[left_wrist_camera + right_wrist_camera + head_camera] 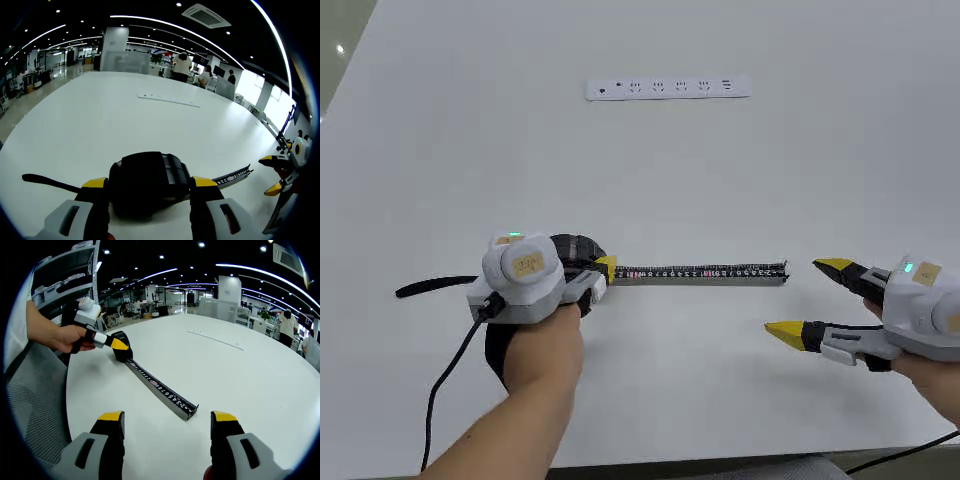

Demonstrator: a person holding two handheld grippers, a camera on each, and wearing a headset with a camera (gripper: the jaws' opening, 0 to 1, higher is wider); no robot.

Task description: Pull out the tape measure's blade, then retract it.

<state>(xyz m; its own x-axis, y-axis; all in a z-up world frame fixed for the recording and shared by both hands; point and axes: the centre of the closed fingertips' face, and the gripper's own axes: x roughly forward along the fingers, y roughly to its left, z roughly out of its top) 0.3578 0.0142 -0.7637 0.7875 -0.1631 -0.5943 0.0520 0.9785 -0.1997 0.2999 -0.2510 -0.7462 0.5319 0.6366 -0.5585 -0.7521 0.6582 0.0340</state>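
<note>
the tape measure (149,176) rests on the white table (670,180), its case pinched between the jaws of the left gripper (594,276). the blade (700,271) lies flat and drawn out, its long axis pointing at the right gripper (807,296). that gripper's 2 jaws are spread and hold nothing, and it sits just past the tip (189,412), not touching it. the right gripper is the nearer one to the tip.

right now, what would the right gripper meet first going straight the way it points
Most likely the free end of the blade, lying on the table just ahead, roughly between the open jaws of the right gripper. Its height above the table is unclear, so it might pass over.
</note>
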